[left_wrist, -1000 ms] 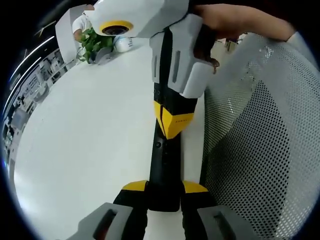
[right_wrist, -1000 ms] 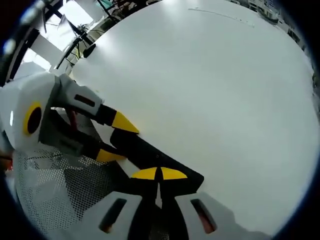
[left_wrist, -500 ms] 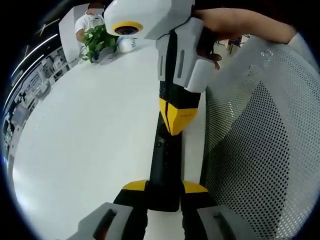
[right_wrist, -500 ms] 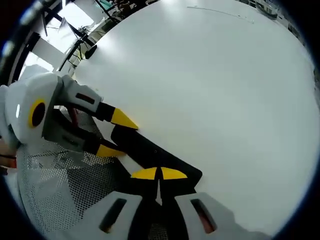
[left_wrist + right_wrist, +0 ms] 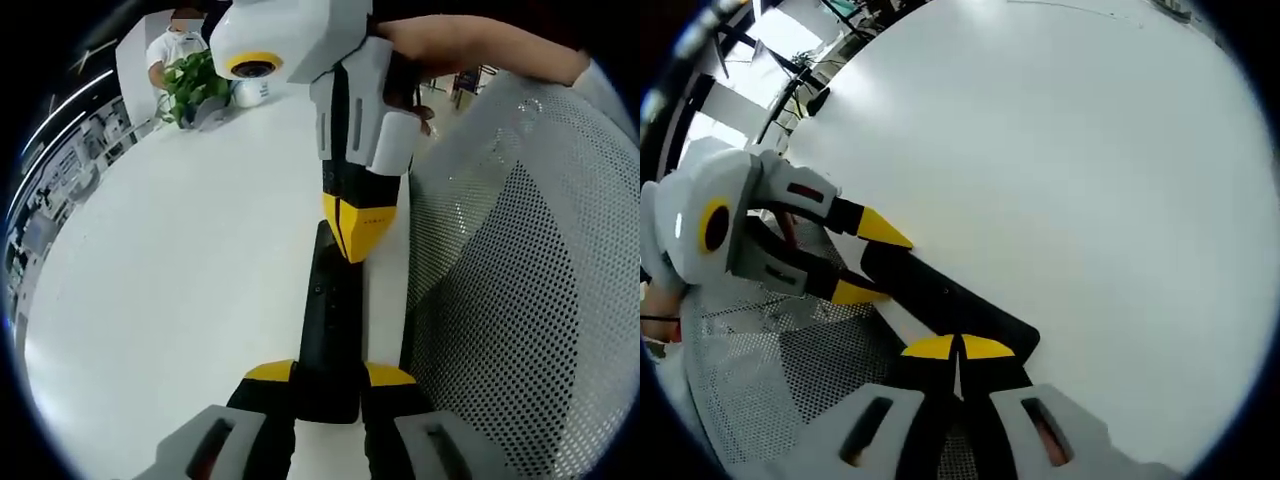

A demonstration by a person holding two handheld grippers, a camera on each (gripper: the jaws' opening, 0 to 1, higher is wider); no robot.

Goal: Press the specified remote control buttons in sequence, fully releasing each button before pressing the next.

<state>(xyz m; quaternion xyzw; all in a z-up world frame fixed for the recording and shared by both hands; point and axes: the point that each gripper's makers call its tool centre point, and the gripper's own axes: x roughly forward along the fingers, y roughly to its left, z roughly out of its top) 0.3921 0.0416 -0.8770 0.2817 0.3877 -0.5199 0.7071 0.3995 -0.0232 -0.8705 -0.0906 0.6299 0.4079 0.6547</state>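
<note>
2 grippers, left gripper clamping remote, right gripper closed, risen off remote

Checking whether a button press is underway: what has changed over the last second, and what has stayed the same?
In the left gripper view, the right gripper has slid back along the black remote toward the near end, its yellow tips closed together, uncovering the remote's far end. The left gripper stays clamped on the remote's near end, and the remote still lies on the white table beside the mesh chair.
</note>
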